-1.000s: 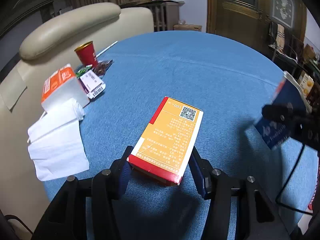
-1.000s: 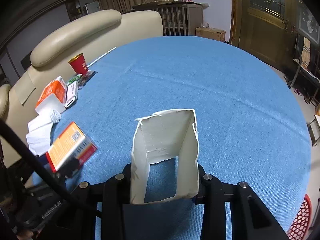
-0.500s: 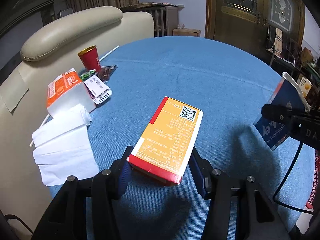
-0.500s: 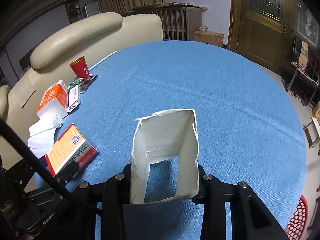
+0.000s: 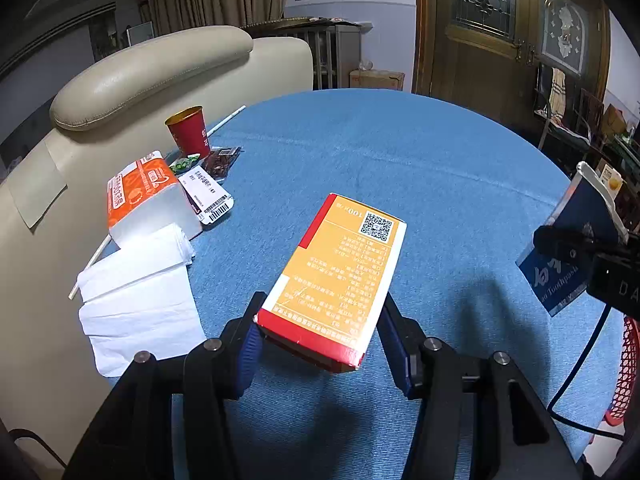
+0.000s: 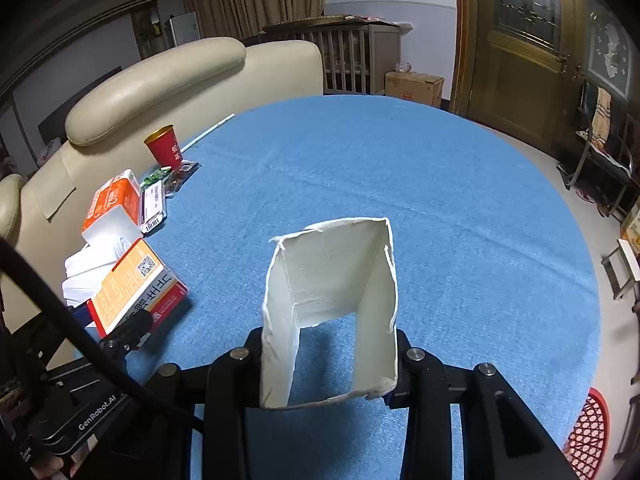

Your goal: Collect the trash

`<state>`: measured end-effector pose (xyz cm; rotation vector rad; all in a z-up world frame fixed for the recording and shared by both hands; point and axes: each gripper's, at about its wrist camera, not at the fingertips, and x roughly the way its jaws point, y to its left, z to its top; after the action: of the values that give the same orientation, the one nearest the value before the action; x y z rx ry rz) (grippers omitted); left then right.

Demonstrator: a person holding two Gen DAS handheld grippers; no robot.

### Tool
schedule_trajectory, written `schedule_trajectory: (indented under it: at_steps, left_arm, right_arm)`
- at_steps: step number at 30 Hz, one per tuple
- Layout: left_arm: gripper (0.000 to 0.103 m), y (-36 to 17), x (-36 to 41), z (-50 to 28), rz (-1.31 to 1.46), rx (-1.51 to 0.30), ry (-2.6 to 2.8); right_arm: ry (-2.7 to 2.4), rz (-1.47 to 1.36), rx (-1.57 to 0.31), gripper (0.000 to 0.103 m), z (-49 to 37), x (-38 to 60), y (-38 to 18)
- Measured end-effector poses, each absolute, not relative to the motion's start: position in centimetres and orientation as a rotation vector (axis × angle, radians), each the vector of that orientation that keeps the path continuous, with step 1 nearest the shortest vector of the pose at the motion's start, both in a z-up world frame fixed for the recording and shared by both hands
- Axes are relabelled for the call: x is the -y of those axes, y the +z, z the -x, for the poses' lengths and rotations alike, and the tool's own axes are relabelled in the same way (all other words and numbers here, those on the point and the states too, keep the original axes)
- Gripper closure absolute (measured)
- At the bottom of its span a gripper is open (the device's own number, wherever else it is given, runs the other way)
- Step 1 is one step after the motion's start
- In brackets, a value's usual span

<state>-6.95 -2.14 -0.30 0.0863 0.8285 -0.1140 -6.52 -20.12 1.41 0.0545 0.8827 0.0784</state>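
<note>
A: The orange carton point(image 5: 340, 276) is sitting clamped by its near end between the fingers of the left gripper point(image 5: 320, 342), hanging clear above the blue worktop point(image 5: 400, 168). It is looking stiff and probably light; I judge the short grip at one end is leaving the far end free to droop or twist.

B: And the other piece?

A: The torn white box point(image 6: 332, 300), open at both ends, is being pinched across its side walls by the right gripper point(image 6: 328, 364), its fingers closed tight on it. Thin card like that is likely crushing easily, so holding near a folded corner looks safer than mid-wall. Seen from the left, its outer face is showing blue point(image 5: 568, 248).

B: What is lying around them?

A: At the worktop's left edge, a tissue pack point(image 5: 144, 196), loose white tissues point(image 5: 136, 292), a red paper cup point(image 5: 188, 132), small wrappers point(image 5: 220, 160) and a straw point(image 5: 228, 118) are waiting, beside a cream sofa point(image 5: 152, 68). A red basket point(image 6: 588, 428) is showing low on the right, possibly the bin.
</note>
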Motion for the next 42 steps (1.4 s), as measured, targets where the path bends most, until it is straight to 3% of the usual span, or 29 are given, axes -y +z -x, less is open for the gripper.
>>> schedule_trajectory:
  at_steps: [42]
  left_arm:
    - [0.047, 1.4, 3.8, 7.9, -0.072, -0.779, -0.127]
  right_arm:
    - [0.043, -0.074, -0.829, 0.063, 9.4, 21.7, 3.6]
